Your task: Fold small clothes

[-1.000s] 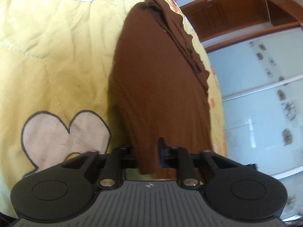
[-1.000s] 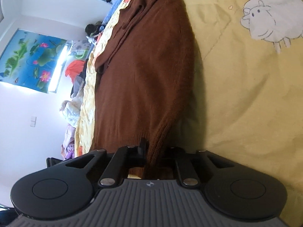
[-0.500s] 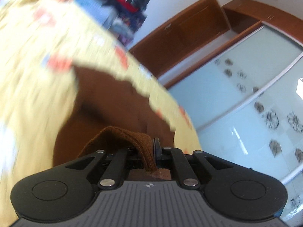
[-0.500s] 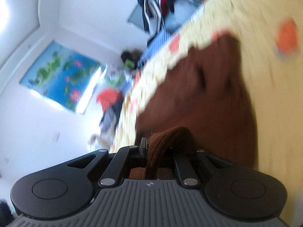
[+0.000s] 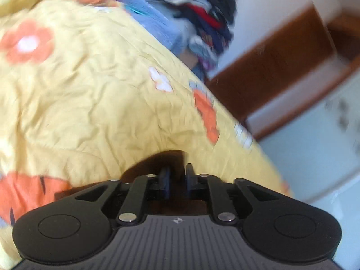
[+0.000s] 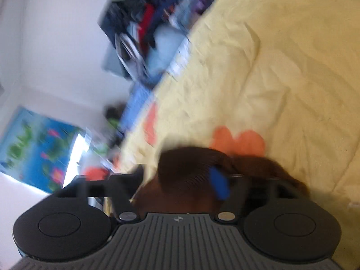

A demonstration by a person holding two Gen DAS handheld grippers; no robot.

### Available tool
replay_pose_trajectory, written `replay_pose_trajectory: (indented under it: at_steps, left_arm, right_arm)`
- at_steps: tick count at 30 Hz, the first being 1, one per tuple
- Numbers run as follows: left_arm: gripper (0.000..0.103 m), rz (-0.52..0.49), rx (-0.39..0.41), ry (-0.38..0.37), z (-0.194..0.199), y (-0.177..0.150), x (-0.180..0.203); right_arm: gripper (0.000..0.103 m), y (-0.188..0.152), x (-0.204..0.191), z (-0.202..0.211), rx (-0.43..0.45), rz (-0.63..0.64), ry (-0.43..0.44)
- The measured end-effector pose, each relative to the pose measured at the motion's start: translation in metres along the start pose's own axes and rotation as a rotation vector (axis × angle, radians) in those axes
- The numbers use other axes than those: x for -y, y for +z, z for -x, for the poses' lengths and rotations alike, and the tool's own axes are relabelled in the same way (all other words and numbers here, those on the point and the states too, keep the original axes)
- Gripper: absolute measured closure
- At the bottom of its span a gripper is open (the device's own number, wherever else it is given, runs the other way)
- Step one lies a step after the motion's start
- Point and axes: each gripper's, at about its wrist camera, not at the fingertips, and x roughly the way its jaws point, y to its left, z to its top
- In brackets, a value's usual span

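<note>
The brown knitted garment [image 5: 155,159] lies bunched on the yellow quilt [image 5: 90,90], and only its near edge shows past the fingers. My left gripper [image 5: 177,178] stands just over it. Its jaws are opening, with a narrow gap and dark cloth showing between the pads, not pinched. In the right wrist view the brown garment [image 6: 186,164] bulges up between the widely spread fingers of my right gripper [image 6: 177,173]. Those jaws are opening too, and the blue pad [image 6: 219,183] stands clear of the cloth. Both views are blurred by motion.
A pile of mixed clothes [image 5: 198,11] sits past the quilt's far end, also seen as the clothes pile [image 6: 144,22]. A wooden cabinet [image 5: 281,67] and a glass wardrobe door [image 5: 326,146] stand to the right. A blue poster [image 6: 38,146] hangs on the left wall.
Both grippers swept forward along the bed, carrying the garment's near edge over the rest of it. Both were shut on the cloth; now the jaws have parted and it rests bunched below.
</note>
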Motion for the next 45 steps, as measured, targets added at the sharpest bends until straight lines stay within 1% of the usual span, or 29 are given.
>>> replay_pose_trajectory:
  at_steps: [1, 2, 3, 4, 5, 6, 7, 9, 12, 13, 14, 15, 19, 21, 22, 23, 24, 25, 26, 27, 29, 30, 32, 36, 38, 40, 43, 44, 45]
  left_arm:
    - [0.06, 0.016, 0.042, -0.022, 0.013, -0.002, -0.006]
    - [0.024, 0.023, 0.085, -0.014, 0.027, -0.005, -0.011]
    - [0.006, 0.021, 0.138, 0.017, 0.044, -0.009, -0.013]
    - [0.006, 0.006, 0.195, 0.043, 0.062, -0.016, -0.016]
    - [0.006, -0.015, 0.225, 0.048, 0.08, -0.023, -0.02]
    - [0.006, -0.022, 0.224, 0.049, 0.095, -0.032, -0.025]
    - [0.006, -0.01, 0.21, 0.058, 0.109, -0.042, -0.032]
    - [0.006, 0.06, 0.197, 0.057, 0.133, -0.066, -0.05]
    - [0.006, 0.166, 0.134, 0.07, 0.158, -0.113, -0.075]
    - [0.006, 0.191, 0.112, 0.07, 0.161, -0.128, -0.081]
    - [0.006, 0.191, 0.122, 0.05, 0.163, -0.14, -0.083]
    - [0.006, 0.192, 0.142, 0.045, 0.165, -0.148, -0.082]
    - [0.006, 0.213, 0.111, -0.026, 0.144, -0.152, -0.069]
    - [0.007, 0.135, 0.128, 0.025, 0.13, -0.15, -0.054]
    - [0.007, 0.125, 0.133, 0.043, 0.124, -0.148, -0.048]
    - [0.009, 0.119, 0.131, 0.049, 0.12, -0.148, -0.044]
    - [0.024, 0.105, 0.121, 0.057, 0.113, -0.146, -0.041]
    - [0.039, 0.093, 0.111, 0.089, 0.107, -0.144, -0.039]
    - [0.072, 0.088, 0.098, 0.133, 0.101, -0.142, -0.04]
    - [0.087, 0.095, 0.076, 0.153, 0.096, -0.139, -0.044]
    - [0.09, 0.141, 0.05, 0.133, 0.094, -0.134, -0.052]
    - [0.093, 0.141, 0.043, 0.133, 0.097, -0.133, -0.052]
    - [0.096, 0.121, 0.045, 0.112, 0.108, -0.132, -0.047]
    - [0.097, 0.093, 0.021, 0.05, 0.149, -0.14, -0.037]
    - [0.097, 0.092, -0.009, 0.031, 0.175, -0.151, -0.04]
    - [0.097, 0.072, -0.046, 0.048, 0.199, -0.17, -0.05]
    - [0.096, 0.04, -0.095, 0.134, 0.219, -0.2, -0.075]
    - [0.092, 0.018, -0.106, 0.154, 0.223, -0.207, -0.081]
    - [0.092, -0.001, -0.103, 0.154, 0.228, -0.211, -0.085]
  right_arm:
    - [0.024, -0.005, -0.002, 0.008, 0.033, 0.025, 0.02]
    - [0.023, -0.009, -0.004, 0.017, 0.057, 0.053, 0.022]
    - [0.022, -0.013, -0.007, 0.028, 0.061, 0.084, 0.008]
    - [0.021, -0.017, -0.007, 0.04, 0.063, 0.112, -0.008]
    - [0.021, -0.022, -0.006, 0.052, 0.064, 0.133, -0.015]
    - [0.018, -0.03, -0.004, 0.066, 0.056, 0.148, -0.026]
    - [0.016, -0.038, 0.0, 0.08, 0.044, 0.156, -0.043]
    - [0.013, -0.056, 0.01, 0.108, 0.03, 0.155, -0.087]
    - [0.012, -0.089, 0.028, 0.145, 0.009, 0.118, -0.155]
    - [0.015, -0.099, 0.032, 0.152, 0.007, 0.106, -0.156]
    - [0.014, -0.108, 0.031, 0.157, 0.013, 0.119, -0.144]
    - [0.013, -0.114, 0.029, 0.158, 0.004, 0.123, -0.142]
    - [0.006, -0.117, 0.014, 0.128, -0.046, 0.12, -0.11]
    - [0.008, -0.111, 0.007, 0.108, -0.053, 0.117, -0.098]
    - [0.014, -0.108, 0.004, 0.099, -0.053, 0.118, -0.11]
    - [0.017, -0.104, 0.002, 0.088, -0.06, 0.129, -0.129]
    - [0.033, -0.102, 0.0, 0.079, -0.076, 0.145, -0.142]
    - [0.064, -0.1, 0.001, 0.071, -0.103, 0.145, -0.159]
    - [0.082, -0.099, 0.007, 0.066, -0.141, 0.13, -0.182]
    - [0.086, -0.098, 0.011, 0.06, -0.165, 0.116, -0.177]
    - [0.086, -0.1, 0.011, 0.064, -0.172, 0.125, -0.175]
    - [0.085, -0.101, 0.006, 0.067, -0.173, 0.138, -0.18]
    - [0.085, -0.104, -0.004, 0.078, -0.173, 0.166, -0.158]
    - [0.086, -0.115, -0.024, 0.108, -0.191, 0.229, -0.098]
    - [0.086, -0.127, -0.027, 0.13, -0.212, 0.246, -0.08]
    - [0.086, -0.144, -0.022, 0.154, -0.234, 0.245, -0.081]
    - [0.086, -0.173, -0.005, 0.182, -0.264, 0.208, -0.12]
    - [0.085, -0.183, 0.001, 0.186, -0.275, 0.201, -0.135]
    - [0.077, -0.191, 0.005, 0.189, -0.285, 0.201, -0.155]
